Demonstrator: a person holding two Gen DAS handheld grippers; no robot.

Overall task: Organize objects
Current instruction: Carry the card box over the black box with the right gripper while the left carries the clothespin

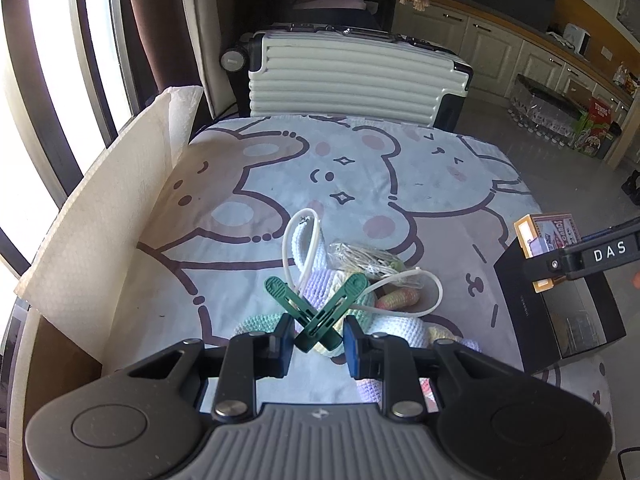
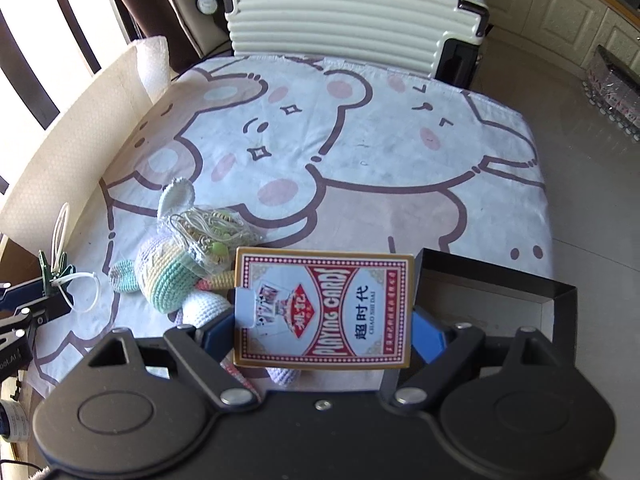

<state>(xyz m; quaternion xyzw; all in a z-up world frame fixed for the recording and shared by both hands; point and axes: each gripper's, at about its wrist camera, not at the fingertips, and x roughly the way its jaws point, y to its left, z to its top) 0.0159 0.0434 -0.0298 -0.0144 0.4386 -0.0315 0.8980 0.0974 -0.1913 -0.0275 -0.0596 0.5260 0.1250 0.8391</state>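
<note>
Above the bear-print cloth [image 2: 360,152], the right gripper [image 2: 320,332] clamps one red-and-gold card box [image 2: 324,308] lettered "PLAYING CARDS" and "CHAO SHI DAI", beside one open black box [image 2: 560,292]. The left gripper [image 1: 318,340], jaws narrow, pinches one green plastic clothes peg [image 1: 316,312] carrying white cable ties [image 1: 400,280] over one crocheted pastel toy [image 2: 168,272].

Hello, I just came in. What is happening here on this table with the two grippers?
A person is tidying small things on a table covered with a cartoon-bear cloth. The left gripper is shut on a green clothespin, with a white cable tie hanging by it. The right gripper is closed on a box of playing cards, held above the table next to an open black box. A crocheted toy and a small bag of trinkets lie on the cloth.
</note>
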